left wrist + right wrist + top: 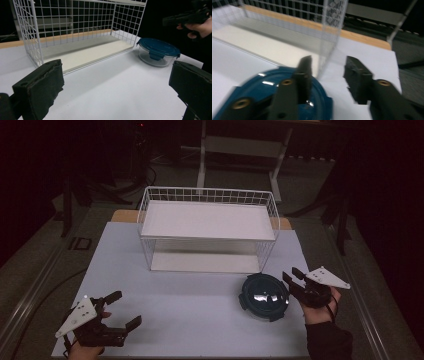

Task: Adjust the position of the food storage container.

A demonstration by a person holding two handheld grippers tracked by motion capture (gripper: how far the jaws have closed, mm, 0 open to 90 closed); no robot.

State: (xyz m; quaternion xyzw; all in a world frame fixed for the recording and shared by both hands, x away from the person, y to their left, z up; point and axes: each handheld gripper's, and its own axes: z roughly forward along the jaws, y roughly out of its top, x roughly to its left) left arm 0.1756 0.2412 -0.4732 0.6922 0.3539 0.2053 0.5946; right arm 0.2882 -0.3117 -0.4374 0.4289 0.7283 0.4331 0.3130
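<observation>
A round glass container with a dark blue clip lid [264,296] [158,51] [274,100] sits on the white table, in front of the rack's right corner. My right gripper [291,273] [328,62] hovers just right of it, open. One of its jaws lies over the lid's edge and the gap between the jaws is bare. In the left gripper view the right gripper [185,17] shows above and beyond the container. My left gripper [126,308] [115,85] rests at the table's near left corner, jaws wide open and holding nothing.
A white wire rack [207,227] [75,37] [332,25] with a top shelf and a bottom board stands at the back middle of the table [175,295]. Dark floor and a stand's legs lie beyond the table.
</observation>
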